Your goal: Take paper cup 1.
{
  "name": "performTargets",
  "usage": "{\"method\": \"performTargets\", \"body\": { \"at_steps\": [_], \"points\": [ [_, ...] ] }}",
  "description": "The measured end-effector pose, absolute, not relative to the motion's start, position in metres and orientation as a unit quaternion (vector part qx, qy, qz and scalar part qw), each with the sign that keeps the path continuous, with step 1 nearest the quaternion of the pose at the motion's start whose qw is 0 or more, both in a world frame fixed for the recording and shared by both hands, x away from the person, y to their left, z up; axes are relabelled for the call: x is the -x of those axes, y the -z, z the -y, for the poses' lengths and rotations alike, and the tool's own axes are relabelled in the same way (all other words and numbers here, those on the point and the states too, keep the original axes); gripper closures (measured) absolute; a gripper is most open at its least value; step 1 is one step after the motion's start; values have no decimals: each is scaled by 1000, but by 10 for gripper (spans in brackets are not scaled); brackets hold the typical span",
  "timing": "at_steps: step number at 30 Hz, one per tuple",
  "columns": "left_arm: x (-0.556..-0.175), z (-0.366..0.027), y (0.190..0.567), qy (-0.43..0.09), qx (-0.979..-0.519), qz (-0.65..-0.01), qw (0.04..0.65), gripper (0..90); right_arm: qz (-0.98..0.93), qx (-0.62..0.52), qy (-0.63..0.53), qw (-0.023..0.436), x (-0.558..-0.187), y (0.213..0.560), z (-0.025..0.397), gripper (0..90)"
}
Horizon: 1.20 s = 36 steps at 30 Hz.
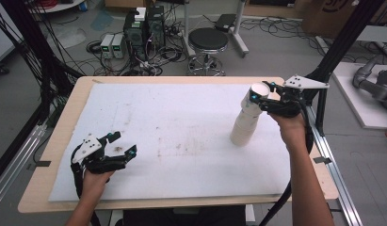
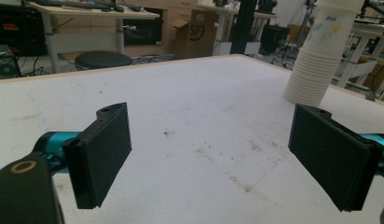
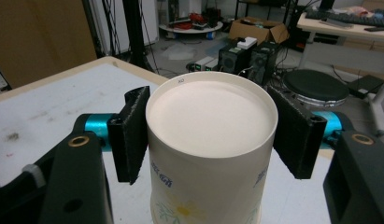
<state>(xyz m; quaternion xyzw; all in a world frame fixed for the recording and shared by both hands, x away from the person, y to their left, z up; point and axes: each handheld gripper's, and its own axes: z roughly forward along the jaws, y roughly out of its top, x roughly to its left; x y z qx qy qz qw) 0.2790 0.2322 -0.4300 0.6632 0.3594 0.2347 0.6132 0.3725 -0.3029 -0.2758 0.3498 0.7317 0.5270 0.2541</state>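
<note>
Fingers, right gripper (image 3: 210,135): two black pads set either side of the top cup (image 3: 210,140), touching or very nearly touching its wall just under the rim; whether they press is hard to tell, so the grip is judged as closing on the cup rather than proven firm.

Fingers, left gripper (image 2: 210,158): spread wide, nothing between them, held low over the bare bench (image 2: 180,116) near the person's left front corner. Judged idle, parked clear of the work.

Item, cup stack (image 1: 245,122): white paper cups nested mouth-down, standing upright on the bench's right side, well apart from the left gripper (image 1: 119,145). The top cup shows its flat base upward and a printed flower on its wall.

Right gripper, high view (image 1: 258,98): meets the stack at its top end, coming in from the right edge of the bench. Gripping this high suits lifting one cup off and leaving the rest standing.

Surface: white sheet on the bench, stained near its middle.
</note>
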Motion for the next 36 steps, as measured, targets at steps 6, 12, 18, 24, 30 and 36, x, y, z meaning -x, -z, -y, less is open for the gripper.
{"method": "performTargets", "body": {
  "at_steps": [6,12,18,24,30,36],
  "points": [
    [-279,-232,430,-234,-664,-358,614,131,-731,-334,-533,265,-363,258,303,353],
    [-279,-232,429,-234,-663,-357,615,131,-732,-317,-545,257,-354,248,300,354],
    [-279,-232,429,-232,-664,-355,617,131,-738,-292,-561,235,-346,250,286,354],
    [-278,-231,430,-227,-665,-348,621,131,-749,-264,-572,205,-337,262,267,354],
    [-278,-229,430,-219,-669,-339,624,131,-759,-242,-576,183,-327,284,247,354],
    [-279,-227,431,-213,-673,-330,626,130,-775,-229,-565,168,-323,310,233,355]
  ]
}}
